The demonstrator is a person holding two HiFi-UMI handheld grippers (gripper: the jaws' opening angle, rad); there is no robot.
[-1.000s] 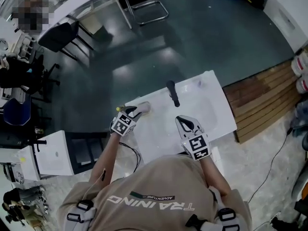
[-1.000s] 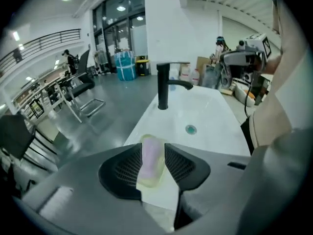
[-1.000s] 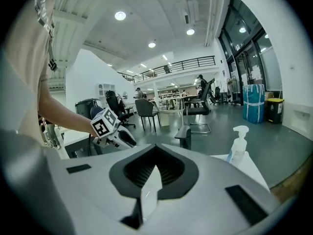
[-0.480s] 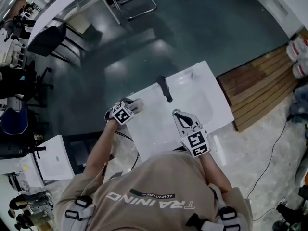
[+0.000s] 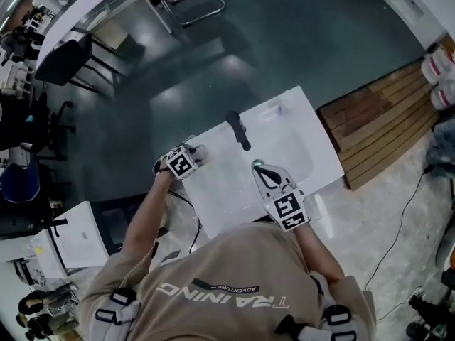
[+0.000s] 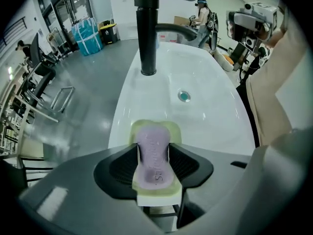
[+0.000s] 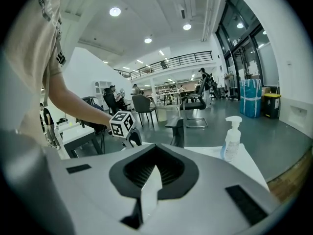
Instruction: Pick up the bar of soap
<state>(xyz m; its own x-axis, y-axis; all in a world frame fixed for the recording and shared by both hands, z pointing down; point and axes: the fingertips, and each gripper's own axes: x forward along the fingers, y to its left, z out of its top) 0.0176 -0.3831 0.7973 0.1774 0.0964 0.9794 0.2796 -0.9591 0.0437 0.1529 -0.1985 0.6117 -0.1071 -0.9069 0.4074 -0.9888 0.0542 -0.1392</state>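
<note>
Left gripper view: my left claw [image 6: 154, 166] is over the near rim of the white washbasin [image 6: 210, 121]. Its jaws are opening and already stand wide. The lilac bar of soap [image 6: 152, 153] lies lengthwise between them on a pale green soap dish [image 6: 173, 130]. The pads sit just beside the dish edges, and I see no sign that they press on anything. The black faucet [image 6: 147, 38] and the drain [image 6: 184, 96] are further along the basin, well apart from the soap.

Right gripper view: the right claw [image 7: 149, 182] has its jaws together with nothing between them. It is held above the basin, and a pump bottle [image 7: 231, 138] stands beyond it. It has no part in this step.

Notes for the grasp (judgement):
- The dish is wider than the bar, so I should stay above the dish rim and let the pads meet soap only.
- The bar is already centred, so I should close across its narrow width.
- The bar may be slick, so I would squeeze slowly and stop at firm contact.
- A straight lift should leave the dish behind; if the dish rises too, I set it down and re-grip higher.
</note>
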